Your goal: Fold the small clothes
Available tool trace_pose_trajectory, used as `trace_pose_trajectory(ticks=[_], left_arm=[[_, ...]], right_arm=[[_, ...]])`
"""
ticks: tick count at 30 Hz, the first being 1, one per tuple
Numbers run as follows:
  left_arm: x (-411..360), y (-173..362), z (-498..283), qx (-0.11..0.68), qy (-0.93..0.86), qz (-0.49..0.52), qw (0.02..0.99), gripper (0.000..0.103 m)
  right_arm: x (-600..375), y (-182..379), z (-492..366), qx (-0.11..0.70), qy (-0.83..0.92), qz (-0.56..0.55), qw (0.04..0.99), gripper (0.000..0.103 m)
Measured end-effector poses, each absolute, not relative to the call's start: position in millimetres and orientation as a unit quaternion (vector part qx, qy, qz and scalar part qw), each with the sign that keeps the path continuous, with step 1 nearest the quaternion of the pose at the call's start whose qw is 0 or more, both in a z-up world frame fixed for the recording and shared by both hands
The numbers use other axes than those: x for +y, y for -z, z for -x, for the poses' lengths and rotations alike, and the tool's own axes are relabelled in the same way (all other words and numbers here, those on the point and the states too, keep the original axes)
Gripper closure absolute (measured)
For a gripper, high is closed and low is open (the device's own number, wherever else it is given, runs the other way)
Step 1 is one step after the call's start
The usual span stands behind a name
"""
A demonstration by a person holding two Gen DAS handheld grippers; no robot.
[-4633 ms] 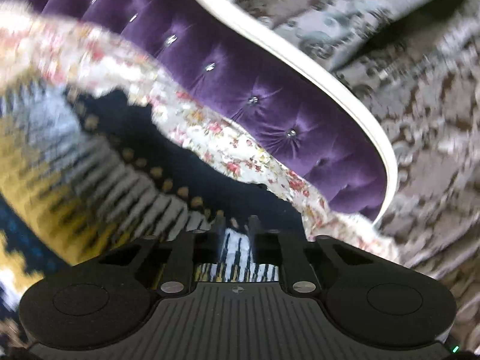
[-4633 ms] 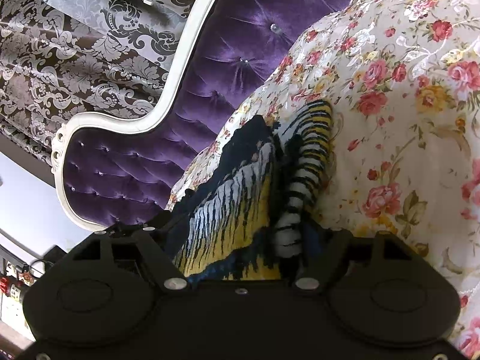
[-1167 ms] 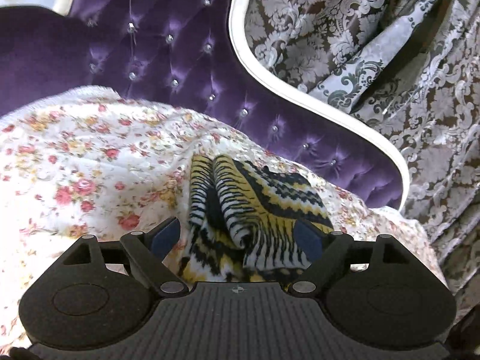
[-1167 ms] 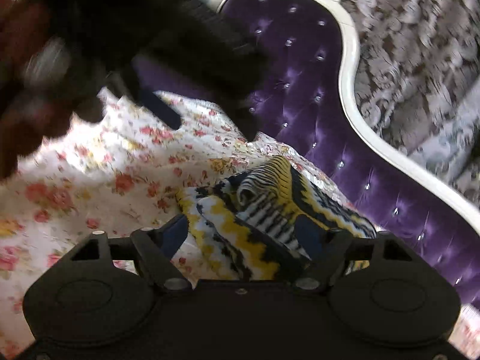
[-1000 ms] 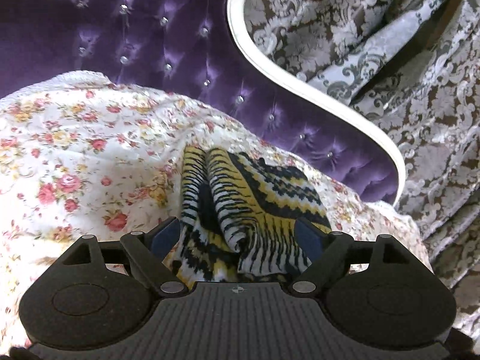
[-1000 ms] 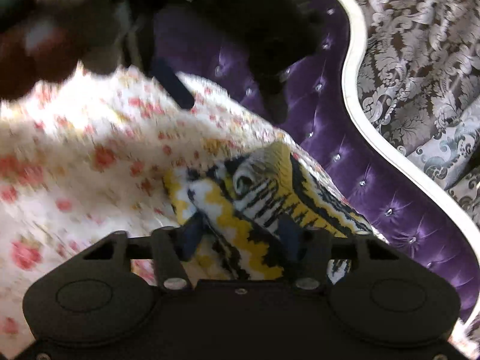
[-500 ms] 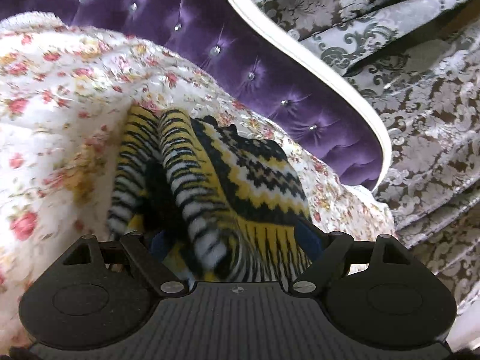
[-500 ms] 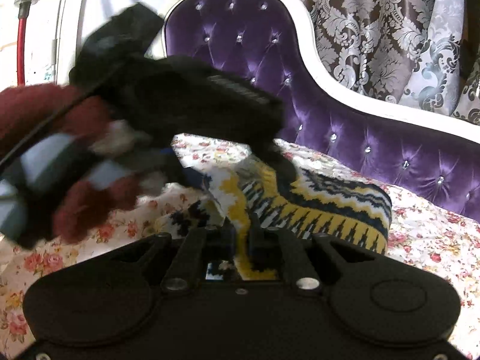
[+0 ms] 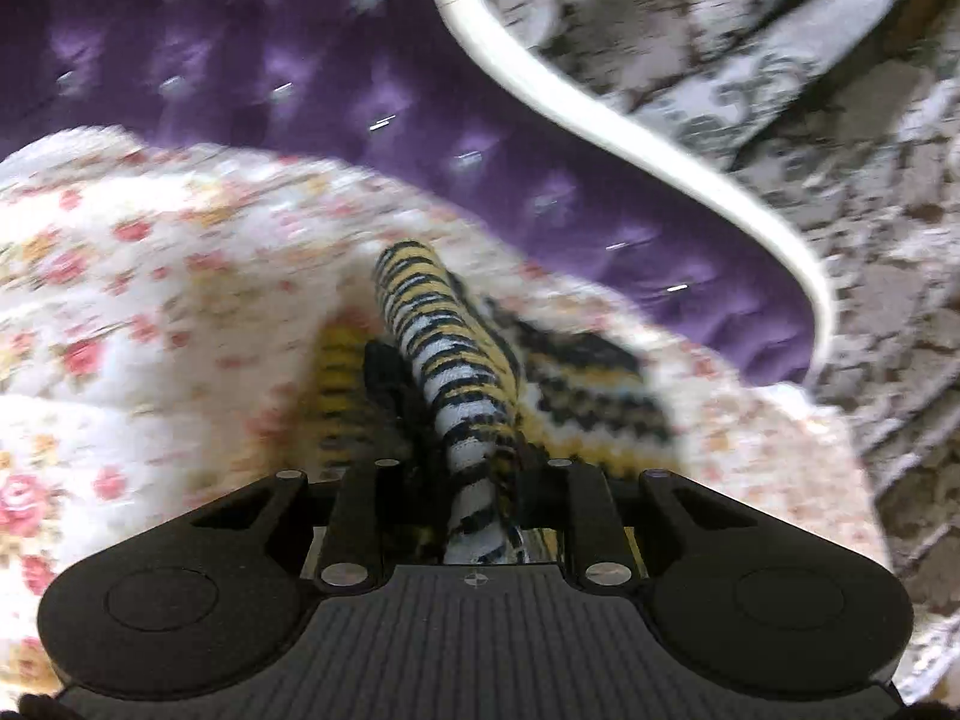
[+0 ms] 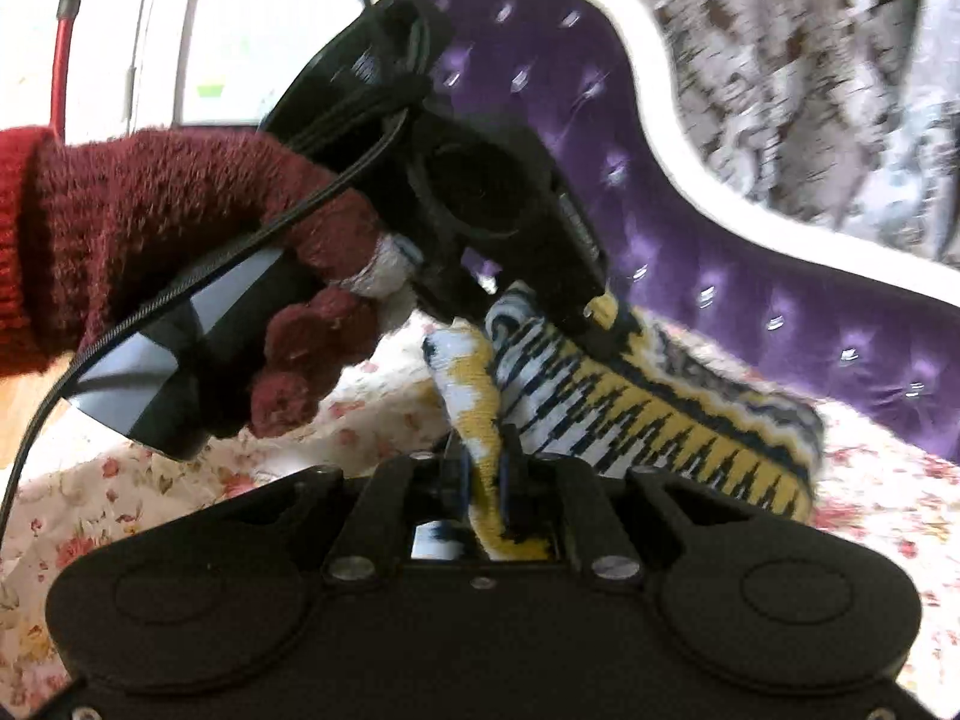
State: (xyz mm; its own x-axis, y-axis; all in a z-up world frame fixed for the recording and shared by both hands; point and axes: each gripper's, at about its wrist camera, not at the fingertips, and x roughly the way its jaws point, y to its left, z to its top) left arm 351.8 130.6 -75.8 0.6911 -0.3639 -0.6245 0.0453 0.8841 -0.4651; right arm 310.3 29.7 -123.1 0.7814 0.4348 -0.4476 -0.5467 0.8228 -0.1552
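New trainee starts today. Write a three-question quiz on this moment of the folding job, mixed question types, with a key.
1. True or false: the right claw is shut on a fold of the knitted garment.
2. What covers the surface the garment lies on? A) a floral sheet B) a plain grey towel C) bare wood
3. What does the left claw have between its fingers?

Key
1. True.
2. A.
3. A striped fold of the same garment; its fingers have just been closing and now press on it.
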Motion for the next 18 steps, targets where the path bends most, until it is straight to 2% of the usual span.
trace_pose_trajectory(ticks=[1, 2, 3, 4, 5, 6, 7, 8, 11, 13, 18], left_arm=[[134, 86, -353, 0.385, 0.103, 0.207, 0.893, 0.078], [135, 94, -354, 0.391, 0.101, 0.206, 0.892, 0.071], [139, 101, -352, 0.384, 0.1, 0.214, 0.892, 0.061], [141, 103, -349, 0.377, 0.093, 0.221, 0.894, 0.056], [143, 105, -347, 0.376, 0.084, 0.224, 0.895, 0.044], [145, 106, -345, 0.375, 0.082, 0.224, 0.896, 0.038], [146, 105, -343, 0.373, 0.083, 0.224, 0.896, 0.037], [150, 103, -341, 0.371, 0.085, 0.229, 0.896, 0.036], [155, 94, -333, 0.357, 0.079, 0.241, 0.899, 0.029], [156, 85, -325, 0.346, 0.078, 0.237, 0.905, 0.024], [146, 69, -296, 0.329, 0.096, 0.219, 0.913, 0.021]], right_arm=[[36, 131, -316, 0.218, -0.27, 0.14, 0.927, 0.08], [39, 137, -320, 0.235, -0.272, 0.141, 0.922, 0.076], [40, 143, -323, 0.244, -0.271, 0.139, 0.921, 0.072], [38, 144, -323, 0.246, -0.276, 0.131, 0.92, 0.064], [34, 142, -322, 0.247, -0.284, 0.119, 0.919, 0.06], [29, 140, -320, 0.249, -0.292, 0.108, 0.917, 0.048], [23, 137, -317, 0.25, -0.3, 0.097, 0.915, 0.035], [18, 134, -314, 0.25, -0.303, 0.09, 0.915, 0.031], [-5, 122, -302, 0.245, -0.309, 0.059, 0.917, 0.029], [-25, 113, -297, 0.247, -0.31, 0.025, 0.918, 0.021], [-68, 98, -300, 0.255, -0.28, -0.028, 0.925, 0.019]])
